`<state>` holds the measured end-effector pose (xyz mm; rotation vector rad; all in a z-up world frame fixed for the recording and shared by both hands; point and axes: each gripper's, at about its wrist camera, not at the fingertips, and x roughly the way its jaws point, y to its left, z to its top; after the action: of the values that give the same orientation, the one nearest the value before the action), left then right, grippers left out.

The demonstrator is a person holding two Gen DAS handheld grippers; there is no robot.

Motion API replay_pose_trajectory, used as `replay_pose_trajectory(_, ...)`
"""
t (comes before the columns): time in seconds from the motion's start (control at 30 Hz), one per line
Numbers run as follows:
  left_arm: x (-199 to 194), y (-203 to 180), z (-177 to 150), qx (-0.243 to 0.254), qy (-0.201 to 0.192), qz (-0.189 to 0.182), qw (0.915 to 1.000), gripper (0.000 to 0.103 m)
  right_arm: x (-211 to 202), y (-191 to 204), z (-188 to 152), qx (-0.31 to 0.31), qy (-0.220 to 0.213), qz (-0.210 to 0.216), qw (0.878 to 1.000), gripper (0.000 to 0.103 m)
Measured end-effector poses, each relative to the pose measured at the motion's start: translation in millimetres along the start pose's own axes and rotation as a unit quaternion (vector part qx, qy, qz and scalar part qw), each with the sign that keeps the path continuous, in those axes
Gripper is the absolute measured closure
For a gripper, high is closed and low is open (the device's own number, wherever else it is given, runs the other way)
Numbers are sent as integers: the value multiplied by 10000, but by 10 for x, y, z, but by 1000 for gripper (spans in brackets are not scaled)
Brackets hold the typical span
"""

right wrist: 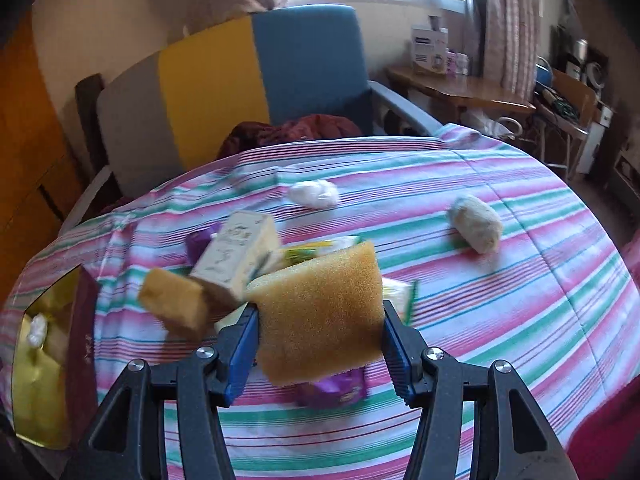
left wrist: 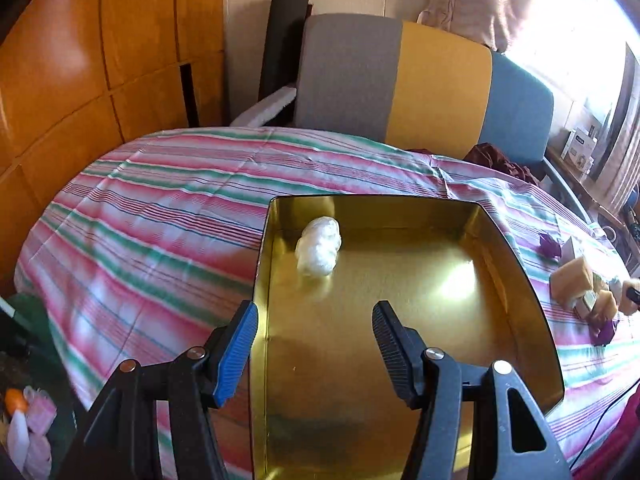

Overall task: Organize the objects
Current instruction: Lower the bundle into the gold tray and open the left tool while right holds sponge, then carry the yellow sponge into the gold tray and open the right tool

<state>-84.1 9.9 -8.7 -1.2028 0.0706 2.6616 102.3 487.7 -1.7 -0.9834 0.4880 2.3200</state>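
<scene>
Striped bedding [right wrist: 460,280] spreads under us. Our right gripper [right wrist: 320,332] pinches a yellow sponge [right wrist: 320,316] above the clutter; our left gripper [left wrist: 314,344] hangs spread and empty over the gold tin [left wrist: 508,248], which holds one white bundle [left wrist: 319,245]. We judge most sorting remains: a second sponge [right wrist: 174,304], carton [right wrist: 236,258], white wad [right wrist: 314,195] and fuzzy roll [right wrist: 476,229] lie outside.

Bundle [left wrist: 319,246] in tin [left wrist: 516,264]

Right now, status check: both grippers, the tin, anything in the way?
Left gripper open, empty, over gold tin. One white wad inside. Right gripper shut on yellow sponge. Carton and second sponge lie toward the tin.
</scene>
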Motion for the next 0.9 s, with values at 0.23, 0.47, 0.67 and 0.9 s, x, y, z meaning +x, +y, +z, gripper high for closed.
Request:
replay_pose_trajectory(0.23, -208, -15, -169, -77, -151, 73, 9998, 43, -7, 555, -172, -386, 110, 475, 9981, 45)
replay_pose_trajectory(0.47, -302, -29, -296, -145, -211, 75, 9996, 43, -26, 1004, -415, -686, 329, 1009, 9920, 45)
replay_pose_trajectory(0.67, -314, -48, -362, -180, -164, 19, 9997, 43, -45, 1374, -518, -848, 518, 1509, 9835, 45)
replay_pose_trajectory(0.9, -280, 15, -415, -236, -91, 36, 9997, 43, -90, 1948, -594, -1336, 643, 2021, 9681, 45)
